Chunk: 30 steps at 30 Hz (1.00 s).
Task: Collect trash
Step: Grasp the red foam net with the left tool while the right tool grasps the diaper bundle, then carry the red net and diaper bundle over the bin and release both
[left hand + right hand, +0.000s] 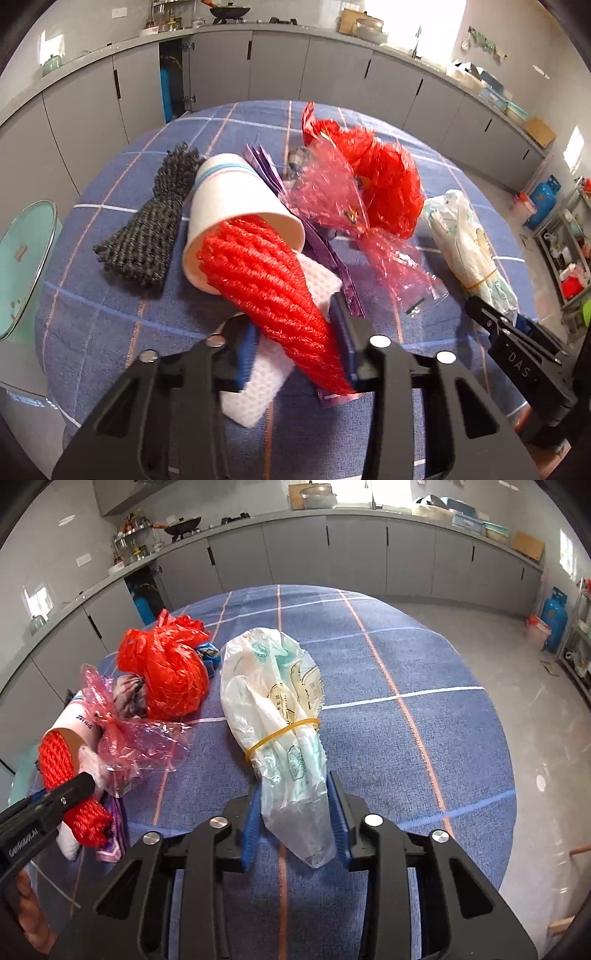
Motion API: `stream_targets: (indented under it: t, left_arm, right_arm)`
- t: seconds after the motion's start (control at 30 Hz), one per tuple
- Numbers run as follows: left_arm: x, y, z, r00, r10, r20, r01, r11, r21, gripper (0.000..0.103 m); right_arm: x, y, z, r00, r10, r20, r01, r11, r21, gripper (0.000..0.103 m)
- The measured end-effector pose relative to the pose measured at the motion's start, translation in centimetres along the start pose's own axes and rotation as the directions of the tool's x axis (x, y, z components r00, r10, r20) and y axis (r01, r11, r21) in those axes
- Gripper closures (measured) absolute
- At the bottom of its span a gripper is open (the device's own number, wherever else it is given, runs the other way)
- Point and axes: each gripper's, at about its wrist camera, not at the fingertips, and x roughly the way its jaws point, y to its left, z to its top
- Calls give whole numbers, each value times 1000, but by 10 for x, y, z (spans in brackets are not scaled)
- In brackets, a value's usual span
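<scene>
Red netting (pixel 273 280) (seemingly cup-stuffed (pixel 236 206)) amid wrappers (pixel 325 195)

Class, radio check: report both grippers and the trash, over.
Left gripper straddling red foam net, fingers open. Right gripper straddling white plastic bag, not closed. Paper cup, red bag crowd the left side.
</scene>
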Motion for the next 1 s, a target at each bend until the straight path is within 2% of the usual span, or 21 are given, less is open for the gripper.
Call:
stream_targets:
  t: [0.1, 0.3, 0.43, 0.6, 0.7, 1.0]
  left_arm:
    - [-11, 5, 0, 999, -27, 30, 26, 1000, 16, 78]
    - [-42, 18, -1, 992, -31, 124, 25, 998, 53, 78]
    - [-56, 32, 1, 986, -77, 149, 71, 997, 44, 78]
    - [-73, 53, 2, 977, -104, 188, 100, 995, 27, 78]
    - [-82, 67, 3, 975, -74, 208, 72, 997, 17, 78]
    - [-100, 114, 7, 970, 83, 229, -79, 997, -29, 78]
  right_arm:
    - [-14, 2, -4, 999, 16, 42, -17, 1000, 15, 71]
    - [-50, 15, -9, 989, 41, 143, -46, 998, 33, 71]
    - [-71, 29, -11, 978, 40, 203, -47, 998, 31, 71]
    - [-88, 50, -17, 969, 77, 236, -84, 996, 22, 71]
    - [-92, 72, -17, 965, 112, 236, -114, 994, -5, 71]
    - [-90, 134, -15, 959, 197, 204, -187, 980, -69, 71]
